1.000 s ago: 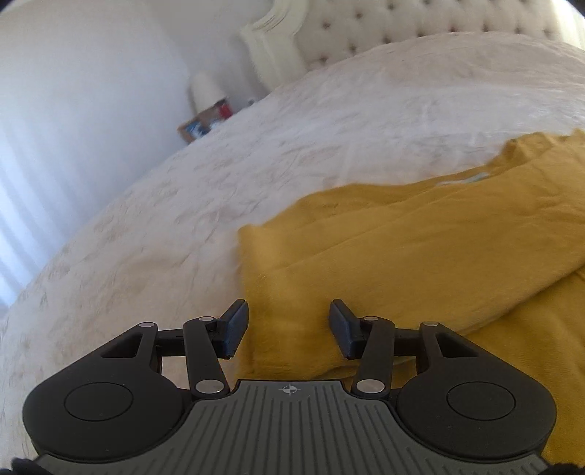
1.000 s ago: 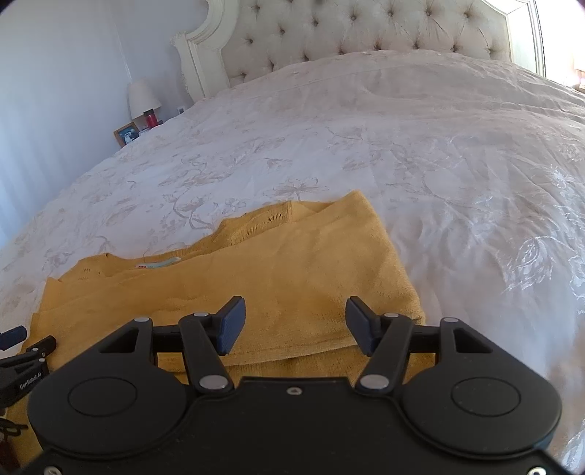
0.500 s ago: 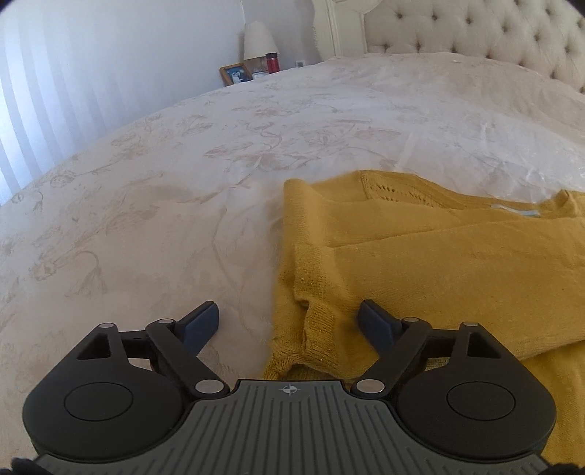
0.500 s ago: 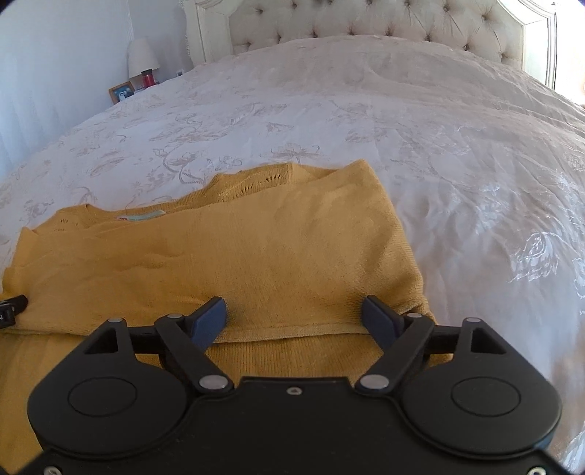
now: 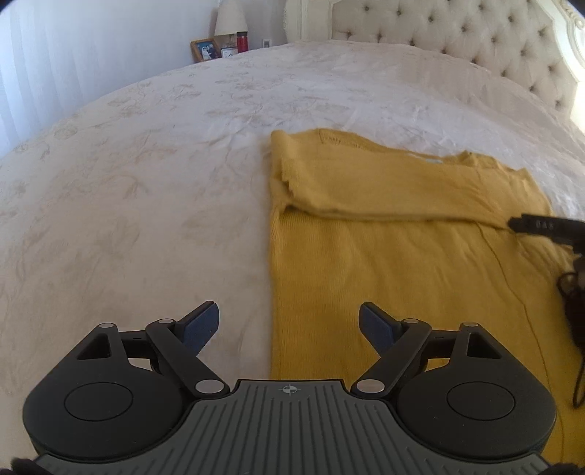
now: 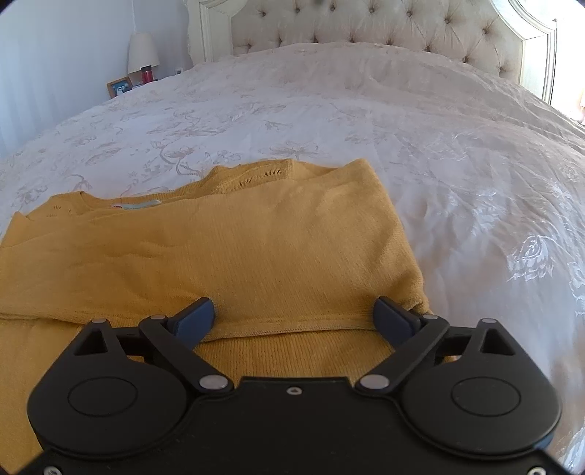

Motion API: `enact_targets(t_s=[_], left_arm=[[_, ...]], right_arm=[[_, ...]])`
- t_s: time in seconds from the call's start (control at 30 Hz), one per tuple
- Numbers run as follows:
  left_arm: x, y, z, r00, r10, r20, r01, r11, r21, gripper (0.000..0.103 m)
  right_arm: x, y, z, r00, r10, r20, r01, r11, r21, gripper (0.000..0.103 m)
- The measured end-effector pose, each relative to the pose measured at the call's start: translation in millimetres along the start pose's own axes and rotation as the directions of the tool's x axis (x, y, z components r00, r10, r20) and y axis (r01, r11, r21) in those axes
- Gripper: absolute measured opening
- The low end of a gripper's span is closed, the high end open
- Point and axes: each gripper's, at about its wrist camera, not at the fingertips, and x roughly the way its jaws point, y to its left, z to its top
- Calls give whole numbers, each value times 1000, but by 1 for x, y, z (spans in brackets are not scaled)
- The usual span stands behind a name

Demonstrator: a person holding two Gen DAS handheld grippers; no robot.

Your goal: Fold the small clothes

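Your left gripper [image 5: 289, 325] tilts down over the left edge of the yellow sweater [image 5: 395, 255], jaws spread wide and empty. Your right gripper [image 6: 294, 314] angles down above the folded sleeve hem, jaws opening, gripping nothing. The sweater lies flat on the white bedspread [image 6: 365, 120], a sleeve folded across its chest.

The mustard-yellow knitted sweater [image 6: 256, 248] is showing a fine ribbed, matt weave with an openwork pattern near the neckline. The white embroidered bedspread [image 5: 146, 175] is presenting a faint satin sheen over raised floral stitching. The cream tufted headboard [image 6: 365, 25] is appearing padded and buttoned. The black plastic left gripper [image 5: 289, 325] is looking matt, with bright metal pivot pins.
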Motion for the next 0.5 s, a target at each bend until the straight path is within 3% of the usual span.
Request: enact_targets(t_s=[0.13, 0.33, 0.5], left_arm=[[-17, 9, -35, 998, -12, -58, 10, 999, -36, 84], [-43, 13, -79, 995, -52, -80, 47, 997, -67, 85], [-49, 10, -92, 996, -66, -67, 62, 996, -60, 87]], right_arm=[[-3, -2, -2, 1000, 2, -5, -2, 1000, 5, 96], [-23, -12, 1, 998, 25, -62, -24, 999, 22, 96], [-79, -46, 19, 982, 184, -51, -179, 980, 90, 96]])
